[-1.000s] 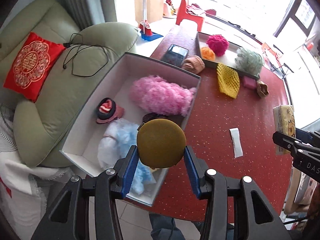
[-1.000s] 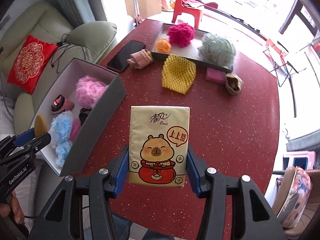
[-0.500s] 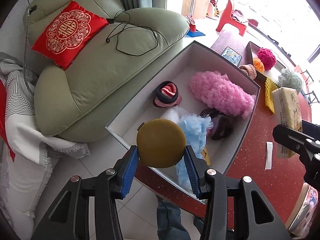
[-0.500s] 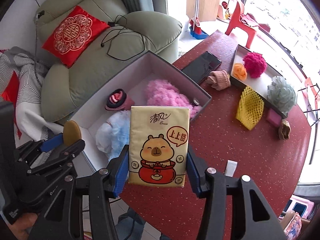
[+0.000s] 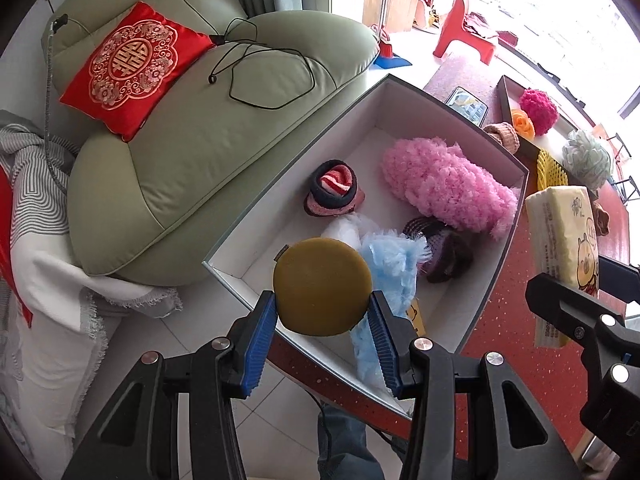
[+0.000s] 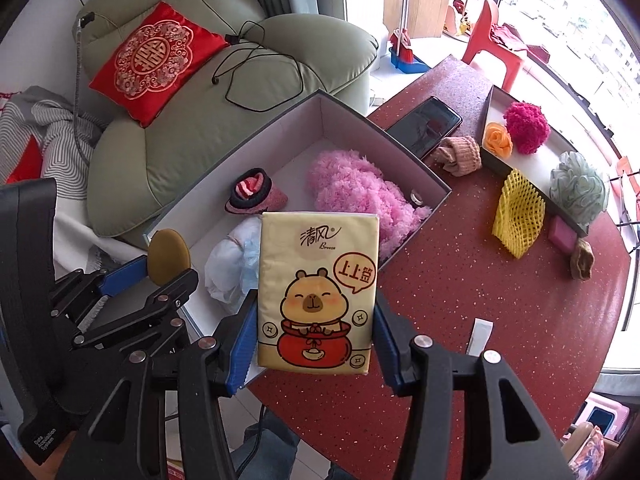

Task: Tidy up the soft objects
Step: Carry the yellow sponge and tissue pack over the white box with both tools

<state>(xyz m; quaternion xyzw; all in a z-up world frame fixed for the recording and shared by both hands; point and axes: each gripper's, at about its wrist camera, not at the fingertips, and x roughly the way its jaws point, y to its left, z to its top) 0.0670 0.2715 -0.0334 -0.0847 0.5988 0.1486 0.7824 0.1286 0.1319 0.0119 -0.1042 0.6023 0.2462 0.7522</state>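
While both loads hang above the box (image 5: pixel 448 106): placing step, judged.
Left gripper (image 5: pixel 322 322): pinching round brown pad (image 5: pixel 322 286), over near left corner of box.
Right gripper (image 6: pixel 314 338): clamped on yellow tissue pack (image 6: pixel 318 294), above near right wall.
Next move, judged: lower into free white floor, near striped roll (image 5: pixel 334 194); then release.
Far right: tray (image 6: pixel 490 110), unsorted pieces.

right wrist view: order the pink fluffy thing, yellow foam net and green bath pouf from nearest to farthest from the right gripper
From the right gripper, which holds the tissue pack:
1. Pink fluffy thing, inside the grey box, just beyond the pack.
2. Yellow foam net, on the red table, off to the right.
3. Green bath pouf, in the tray behind the net.
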